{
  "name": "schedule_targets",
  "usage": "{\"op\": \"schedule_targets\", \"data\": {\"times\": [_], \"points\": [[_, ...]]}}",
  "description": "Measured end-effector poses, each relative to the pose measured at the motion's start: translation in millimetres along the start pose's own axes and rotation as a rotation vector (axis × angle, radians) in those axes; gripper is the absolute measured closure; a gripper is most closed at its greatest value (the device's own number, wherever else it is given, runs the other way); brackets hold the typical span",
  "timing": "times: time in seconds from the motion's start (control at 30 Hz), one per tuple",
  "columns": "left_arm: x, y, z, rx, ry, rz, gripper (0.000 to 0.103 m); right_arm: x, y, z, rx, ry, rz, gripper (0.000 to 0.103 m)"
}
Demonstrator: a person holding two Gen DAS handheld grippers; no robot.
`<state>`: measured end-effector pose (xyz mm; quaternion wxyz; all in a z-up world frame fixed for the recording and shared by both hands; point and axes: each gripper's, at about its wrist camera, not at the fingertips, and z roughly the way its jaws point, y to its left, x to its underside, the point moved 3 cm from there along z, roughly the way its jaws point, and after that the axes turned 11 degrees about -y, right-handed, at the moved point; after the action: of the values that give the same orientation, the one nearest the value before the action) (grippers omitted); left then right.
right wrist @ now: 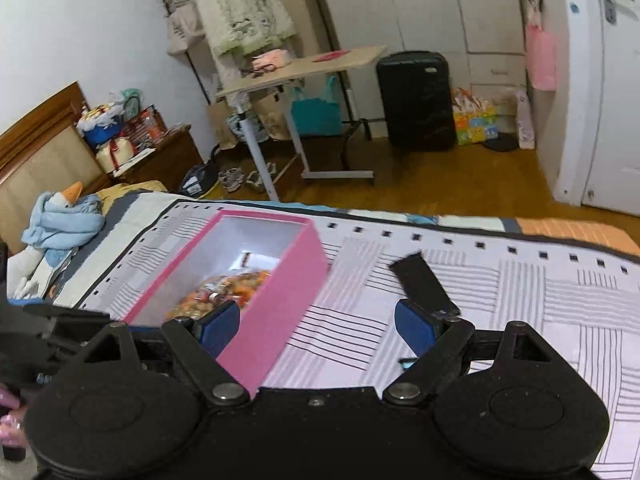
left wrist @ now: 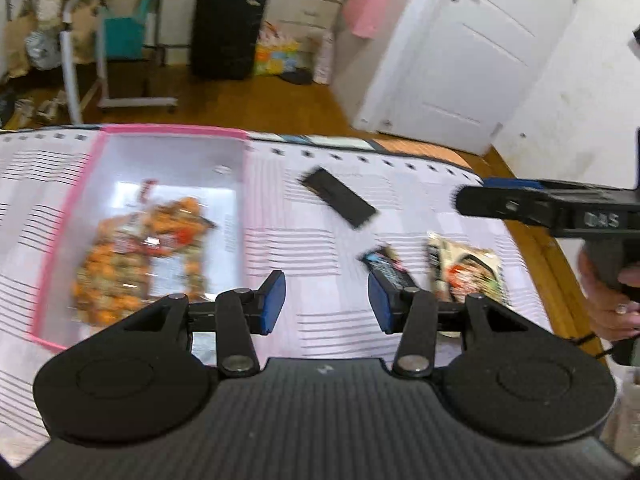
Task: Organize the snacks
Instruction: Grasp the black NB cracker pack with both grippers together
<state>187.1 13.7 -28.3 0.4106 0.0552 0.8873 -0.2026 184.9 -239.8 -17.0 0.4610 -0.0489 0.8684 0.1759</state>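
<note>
Pink box [left wrist: 138, 216] sits open on the striped bedspread [left wrist: 312, 320], white inside, rigid rectangular walls, glossy lining. One clear crinkly bag of orange snacks [left wrist: 140, 264] already lies on the box floor. Just right of the box: flat black bar-shaped packet [left wrist: 338, 198], matte, thin. Further right of the box and nearer the camera: small dark wrapper with blue print [left wrist: 386, 266] and a pale printed foil pouch [left wrist: 464, 272], side by side, almost touching. Blur hides the labels.

Left gripper [left wrist: 326, 300] is spread wide, nothing between the blue pads, hanging low over the bedspread between box and dark wrapper. Right gripper [right wrist: 318, 326] also released and empty; in its own view it sits just off the box's near right corner, black packet beyond its right finger.

Step in hand, my guess: pick a loose snack and drop it in the box. Do it well: come down flat on the thin wrappers, pinch across the short width, avoid snagging the soft fabric, lift clear of the box wall before letting go. Foil likely slippery.
</note>
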Motion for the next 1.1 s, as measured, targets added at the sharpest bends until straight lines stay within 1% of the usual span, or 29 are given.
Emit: {"op": "schedule_targets", "data": {"times": [0.07, 0.13, 0.2, 0.27, 0.37, 0.43, 0.5, 0.6, 0.67, 0.83, 0.9, 1.0, 1.1], "points": [[5, -15, 15, 0.014, 0.017, 0.006, 0.058, 9, -16, 10, -0.007, 0.020, 0.036, 0.016], [12, -29, 33, 0.030, 0.035, 0.012, 0.058, 19, -33, 22, -0.015, 0.059, 0.078, 0.020], [20, -42, 53, 0.035, 0.044, 0.023, 0.058, 30, -47, 33, -0.019, 0.098, 0.093, 0.023], [27, -50, 72, 0.047, 0.055, 0.023, 0.059, 39, -56, 44, -0.019, 0.137, 0.090, 0.025], [42, -61, 102, 0.086, 0.069, -0.003, 0.060, 50, -70, 61, -0.032, 0.201, 0.101, 0.026], [53, -67, 118, 0.098, 0.080, -0.012, 0.060, 59, -74, 70, -0.032, 0.239, 0.075, 0.027], [67, -73, 130, 0.104, 0.077, 0.000, 0.060, 71, -75, 79, -0.023, 0.283, 0.049, 0.027], [87, -80, 142, 0.114, 0.073, 0.043, 0.060, 83, -71, 89, 0.000, 0.343, -0.012, 0.028], [97, -80, 149, 0.120, 0.066, 0.044, 0.060, 88, -71, 93, 0.018, 0.355, -0.052, 0.028], [113, -73, 161, 0.161, 0.056, 0.010, 0.061, 94, -79, 104, 0.045, 0.401, -0.032, 0.028], [118, -73, 165, 0.187, 0.068, 0.024, 0.062, 99, -82, 109, 0.065, 0.424, -0.033, 0.028], [123, -75, 171, 0.202, 0.074, 0.033, 0.062, 107, -86, 115, 0.086, 0.461, -0.036, 0.028], [125, -77, 175, 0.202, 0.055, 0.057, 0.062, 116, -89, 123, 0.113, 0.494, -0.040, 0.028]]}}
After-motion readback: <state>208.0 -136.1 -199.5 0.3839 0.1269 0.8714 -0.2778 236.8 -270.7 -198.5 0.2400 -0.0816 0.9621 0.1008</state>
